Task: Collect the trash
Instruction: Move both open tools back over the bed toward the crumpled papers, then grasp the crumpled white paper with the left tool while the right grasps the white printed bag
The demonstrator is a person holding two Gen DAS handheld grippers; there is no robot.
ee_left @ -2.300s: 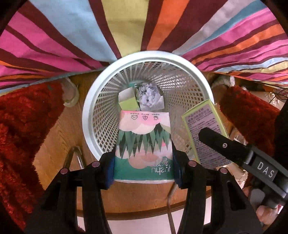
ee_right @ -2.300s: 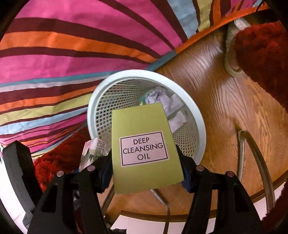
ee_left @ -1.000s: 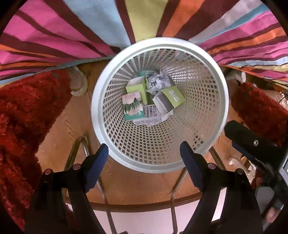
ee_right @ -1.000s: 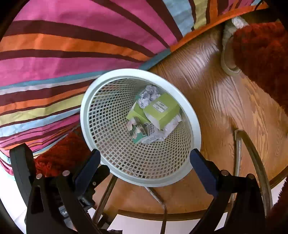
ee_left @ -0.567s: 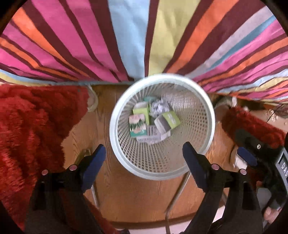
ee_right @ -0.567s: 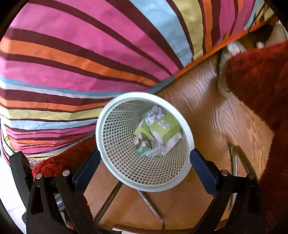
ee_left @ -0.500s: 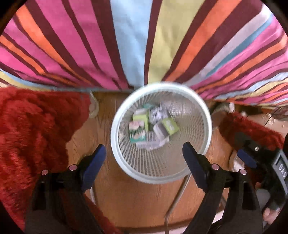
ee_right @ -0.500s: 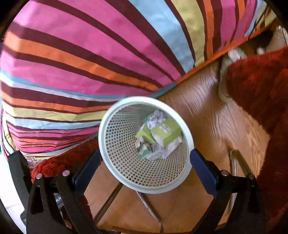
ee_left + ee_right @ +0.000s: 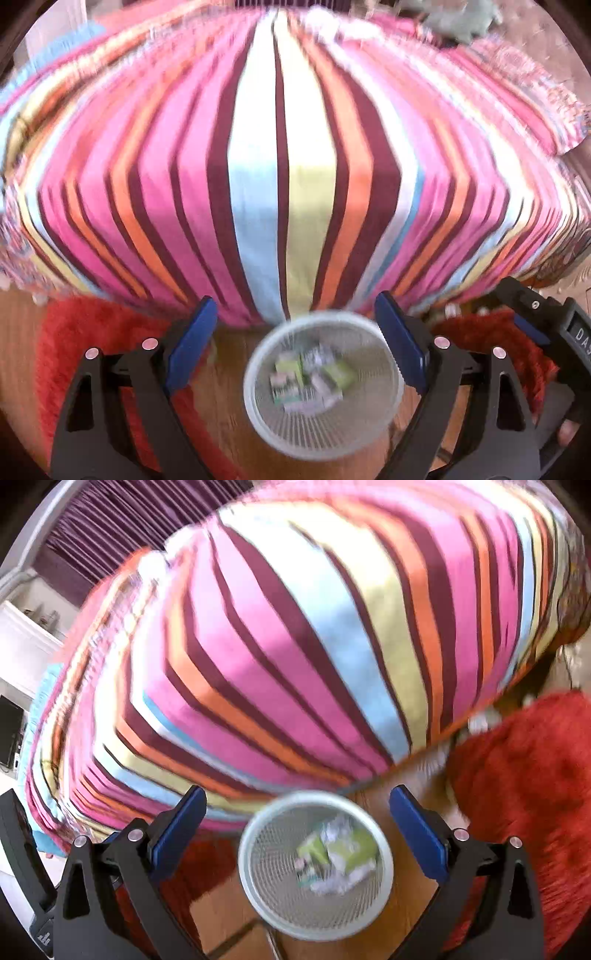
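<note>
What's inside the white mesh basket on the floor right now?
The white mesh basket holds a small pile of trash: green cartons, a green-and-pink packet and crumpled white paper. The picture is blurred, so labels are unreadable, and anything beneath the pile is covered.

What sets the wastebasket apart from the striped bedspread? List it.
1. The wastebasket is white openwork mesh; the striped bedspread is solid cloth in pink, orange, maroon and blue.
2. The wastebasket is small and round; the bedspread fills most of both views.
3. The wastebasket holds boxes and paper; the bedspread looks bare.
Both look blurred.
</note>
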